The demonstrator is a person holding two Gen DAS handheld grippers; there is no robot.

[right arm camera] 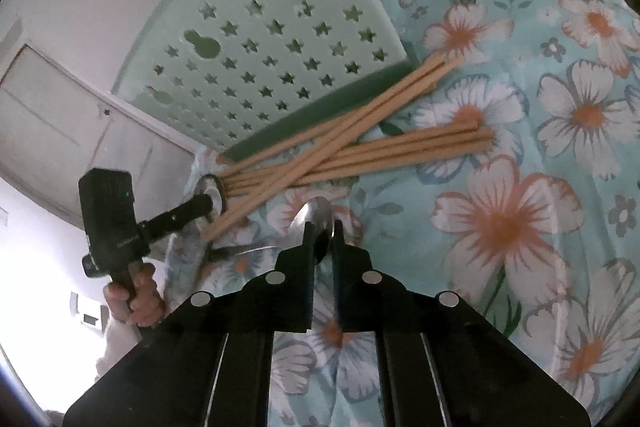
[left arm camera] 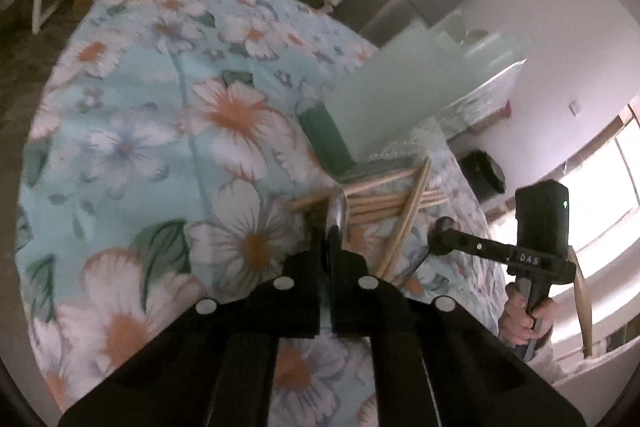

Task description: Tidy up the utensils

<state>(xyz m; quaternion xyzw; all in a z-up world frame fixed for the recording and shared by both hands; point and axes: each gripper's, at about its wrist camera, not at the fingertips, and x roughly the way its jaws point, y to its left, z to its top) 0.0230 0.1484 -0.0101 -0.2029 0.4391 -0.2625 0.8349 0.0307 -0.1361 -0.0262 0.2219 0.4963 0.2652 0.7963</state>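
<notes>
Chopsticks (right arm camera: 360, 147), about seven wooden ones as far as the overlap lets me count, lie crossed on the flowered cloth (right arm camera: 520, 107) just beside the pale green star-holed holder (right arm camera: 272, 43), which lies tipped on its side. Two metal spoons show: the right gripper (right arm camera: 320, 231) is pinching one spoon (right arm camera: 316, 217), and the left gripper (left arm camera: 331, 227) is pressed onto the other spoon (left arm camera: 336, 211) at the chopsticks' ends. A hand (right arm camera: 136, 295) grips the left tool's handle.

White letters "DAS" stand on the black body of the right gripper (left arm camera: 438, 227) (seen from the left wrist view); no other text is legible.
</notes>
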